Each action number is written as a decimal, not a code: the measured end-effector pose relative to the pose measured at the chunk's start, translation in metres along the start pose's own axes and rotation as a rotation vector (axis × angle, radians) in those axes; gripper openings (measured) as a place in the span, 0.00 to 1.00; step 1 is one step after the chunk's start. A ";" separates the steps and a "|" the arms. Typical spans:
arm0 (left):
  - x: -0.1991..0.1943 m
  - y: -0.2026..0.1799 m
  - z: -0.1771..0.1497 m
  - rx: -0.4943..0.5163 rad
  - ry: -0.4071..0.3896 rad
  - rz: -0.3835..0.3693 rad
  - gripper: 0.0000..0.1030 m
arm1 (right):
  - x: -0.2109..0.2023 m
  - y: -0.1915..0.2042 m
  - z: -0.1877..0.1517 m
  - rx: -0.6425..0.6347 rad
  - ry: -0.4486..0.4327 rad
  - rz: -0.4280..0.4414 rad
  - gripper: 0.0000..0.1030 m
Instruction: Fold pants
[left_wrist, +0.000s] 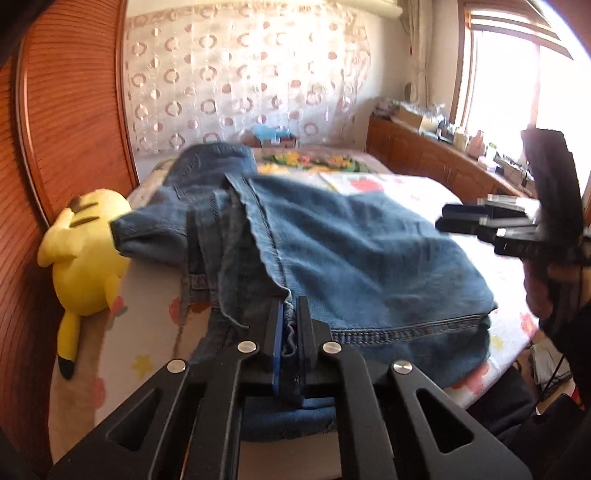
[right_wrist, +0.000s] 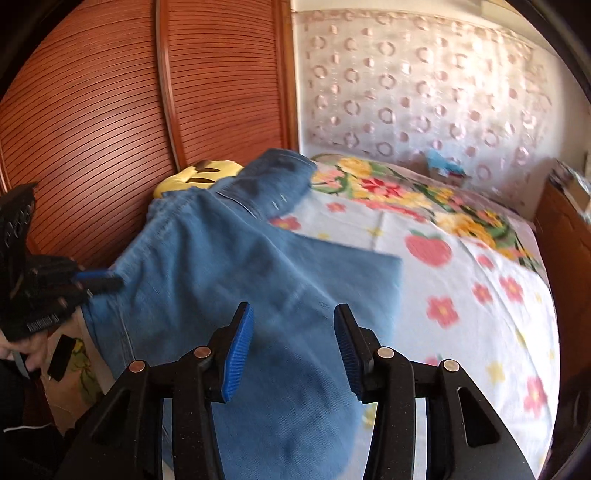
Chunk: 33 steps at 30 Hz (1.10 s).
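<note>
Blue denim pants (left_wrist: 351, 251) lie partly folded on a floral bed sheet (left_wrist: 417, 186). My left gripper (left_wrist: 290, 308) is shut on a bunched seam of the pants at their near edge, the cloth pinched between its blue pads. In the right wrist view the pants (right_wrist: 221, 258) spread from the lower middle toward the far left, and the left gripper (right_wrist: 98, 280) shows at the left edge on the cloth. My right gripper (right_wrist: 293, 314) hovers over the pants with its jaws open and nothing between its pads. It also appears at the right of the left wrist view, the right gripper (left_wrist: 443, 218) clear of the denim.
A yellow plush toy (left_wrist: 85, 251) leans against the ribbed wooden wardrobe (left_wrist: 74, 110) at the bed's left side. The flowered sheet (right_wrist: 461, 295) stretches to the right of the pants. A cluttered wooden cabinet (left_wrist: 424, 151) runs under the window at the far right.
</note>
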<state>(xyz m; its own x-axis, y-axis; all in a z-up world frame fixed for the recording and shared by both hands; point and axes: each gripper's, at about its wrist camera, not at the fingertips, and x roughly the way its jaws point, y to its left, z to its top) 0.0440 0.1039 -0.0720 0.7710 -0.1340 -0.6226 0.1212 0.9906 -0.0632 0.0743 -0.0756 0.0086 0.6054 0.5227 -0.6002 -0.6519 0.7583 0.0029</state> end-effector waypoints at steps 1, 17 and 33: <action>-0.009 0.001 0.000 -0.006 -0.020 0.001 0.07 | -0.005 0.000 -0.003 0.002 -0.002 -0.010 0.46; -0.014 0.002 -0.011 -0.029 0.019 0.052 0.32 | -0.018 0.000 -0.034 0.122 0.031 0.002 0.59; 0.012 -0.030 0.009 0.013 0.022 0.035 0.77 | 0.005 -0.015 -0.052 0.176 0.061 0.028 0.66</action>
<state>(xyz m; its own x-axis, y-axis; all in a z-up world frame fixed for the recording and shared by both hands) 0.0554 0.0722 -0.0711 0.7610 -0.0989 -0.6412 0.1027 0.9942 -0.0314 0.0635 -0.1048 -0.0360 0.5558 0.5240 -0.6454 -0.5748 0.8031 0.1571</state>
